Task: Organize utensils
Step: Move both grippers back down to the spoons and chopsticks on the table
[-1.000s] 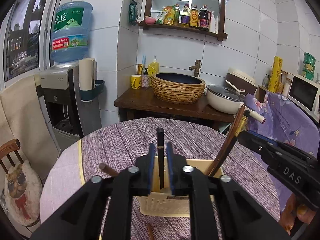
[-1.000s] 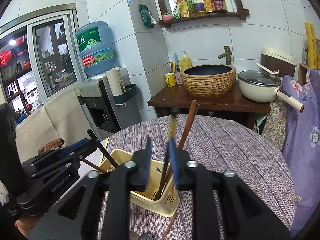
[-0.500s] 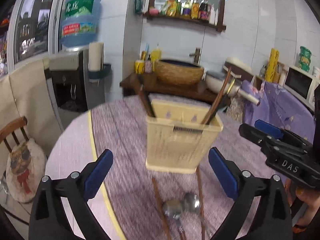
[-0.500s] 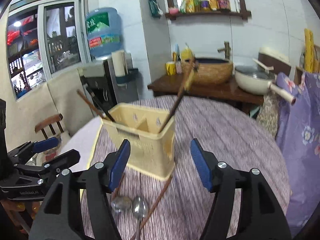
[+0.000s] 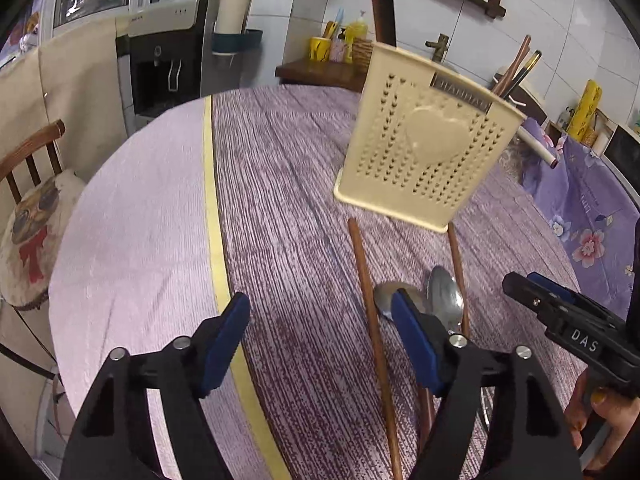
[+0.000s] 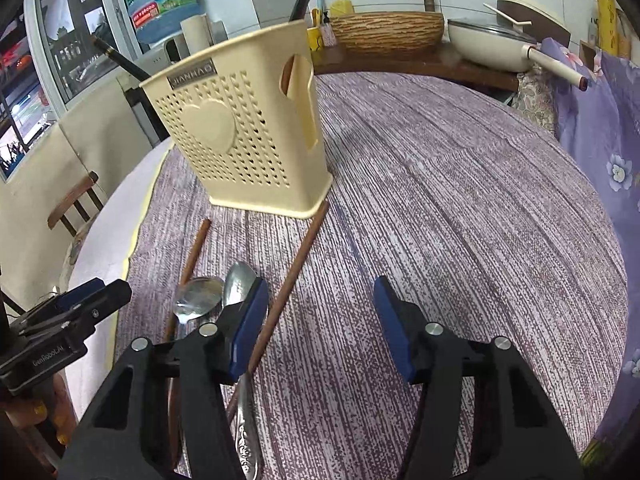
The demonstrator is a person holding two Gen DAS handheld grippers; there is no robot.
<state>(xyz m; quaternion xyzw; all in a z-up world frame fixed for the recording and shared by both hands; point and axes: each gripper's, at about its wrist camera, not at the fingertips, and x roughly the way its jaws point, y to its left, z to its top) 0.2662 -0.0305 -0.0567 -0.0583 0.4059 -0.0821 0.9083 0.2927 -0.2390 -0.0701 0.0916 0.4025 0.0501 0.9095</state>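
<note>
1. Two grippers are seen spread wide and empty above the near edge of the worktop (image 6: 460, 184): the left gripper (image 5: 320, 338) and the right gripper (image 6: 318, 326). With nothing pinched, a pick could be started by both at once, and a collision is judged likely, since each is seen close beside the other.
2. Two spoons (image 6: 216, 292) are lying just in front of the right gripper, their bowls touching or nearly so. If one is pinched carelessly, the other could be dragged or flicked along the cloth.
3. Two brown chopsticks are laid either side of the spoons: the left chopstick (image 5: 370, 312) and the right chopstick (image 6: 296, 268). Being thin and flat on the fabric, they are judged easy to miss, or to roll away under a closing finger.
4. The far ends of both chopsticks reach the foot of the cream utensil holder (image 6: 240, 132). A lift begun at the near end could lever the tip against its base and shift it.
5. Farther off, chopsticks already standing in the holder (image 5: 516, 68) lean outward. A light, tall holder of this kind could be tipped if a utensil is dropped in at an angle or its rim is struck.
</note>
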